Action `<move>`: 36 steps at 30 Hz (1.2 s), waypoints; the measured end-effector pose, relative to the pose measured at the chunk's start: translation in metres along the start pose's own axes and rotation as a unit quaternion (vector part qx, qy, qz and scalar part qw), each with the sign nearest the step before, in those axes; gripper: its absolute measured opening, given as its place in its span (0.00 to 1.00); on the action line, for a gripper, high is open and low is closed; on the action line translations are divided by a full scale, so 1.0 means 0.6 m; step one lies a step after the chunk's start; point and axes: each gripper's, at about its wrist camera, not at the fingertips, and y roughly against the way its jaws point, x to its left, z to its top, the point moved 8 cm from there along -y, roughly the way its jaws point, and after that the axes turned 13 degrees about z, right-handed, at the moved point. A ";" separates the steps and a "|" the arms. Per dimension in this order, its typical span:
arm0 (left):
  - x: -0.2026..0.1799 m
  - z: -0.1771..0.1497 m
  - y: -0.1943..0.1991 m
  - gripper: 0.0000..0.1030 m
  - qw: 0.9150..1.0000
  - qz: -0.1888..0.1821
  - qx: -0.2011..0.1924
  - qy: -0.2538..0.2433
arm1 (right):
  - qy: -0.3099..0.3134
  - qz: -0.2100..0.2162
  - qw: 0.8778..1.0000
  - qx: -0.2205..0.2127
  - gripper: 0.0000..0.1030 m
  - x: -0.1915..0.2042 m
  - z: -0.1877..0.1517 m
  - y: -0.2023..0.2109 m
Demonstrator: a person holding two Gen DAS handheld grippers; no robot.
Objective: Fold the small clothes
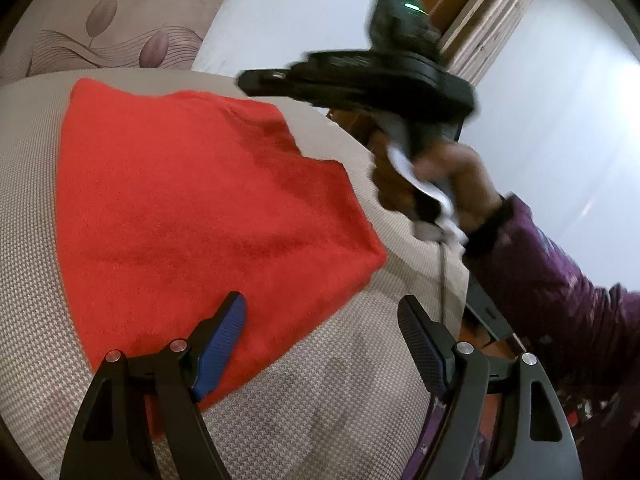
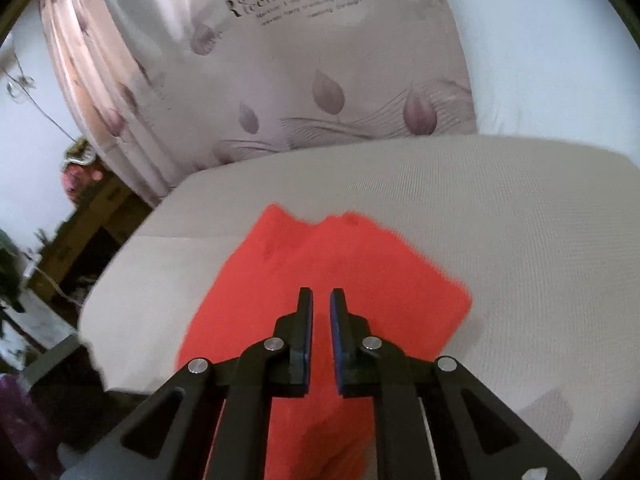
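A red cloth (image 1: 192, 200) lies folded flat on the beige woven cushion (image 1: 328, 392). My left gripper (image 1: 322, 306) is open and empty, low over the cloth's near corner, its blue-padded left finger (image 1: 224, 344) over the red fabric. The right gripper's body (image 1: 360, 80) shows in the left wrist view, held in a hand above the cloth's right edge. In the right wrist view the red cloth (image 2: 320, 272) lies below my right gripper (image 2: 321, 298), whose jaws stand nearly shut with a narrow gap and nothing between them, above the cloth.
A leaf-patterned backrest cushion (image 2: 280, 80) stands behind the seat. The person's purple-sleeved arm (image 1: 552, 280) is at the right. Wooden furniture (image 2: 88, 216) and clutter stand off the seat's left edge. A white wall (image 1: 540, 120) is at the right.
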 end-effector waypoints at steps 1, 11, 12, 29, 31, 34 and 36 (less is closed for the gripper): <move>0.001 0.002 -0.001 0.76 1.000 -0.001 -0.001 0.001 | 0.000 -0.003 1.000 0.005 0.10 -0.005 0.011 -0.013; 0.007 0.005 -0.001 0.77 1.000 -0.012 -0.003 0.009 | -0.076 0.000 0.995 0.061 0.11 -0.069 0.038 -0.098; 0.007 0.006 -0.001 0.77 1.000 -0.014 -0.003 0.009 | -0.065 -0.002 0.996 0.055 0.12 -0.064 0.047 -0.091; 0.019 0.011 0.000 0.81 0.999 -0.031 -0.002 0.011 | 0.077 -0.032 0.982 0.168 0.06 -0.048 0.051 -0.216; 0.019 0.011 0.001 0.81 0.999 -0.031 -0.002 0.011 | 0.072 -0.040 0.985 0.154 0.03 -0.052 0.056 -0.212; 0.020 0.011 0.000 0.81 0.999 -0.032 -0.003 0.011 | 0.079 -0.078 0.986 0.125 0.01 -0.061 0.070 -0.198; 0.018 0.010 -0.003 0.81 0.999 -0.032 -0.003 0.012 | 0.075 -0.100 0.985 0.116 0.00 -0.073 0.071 -0.191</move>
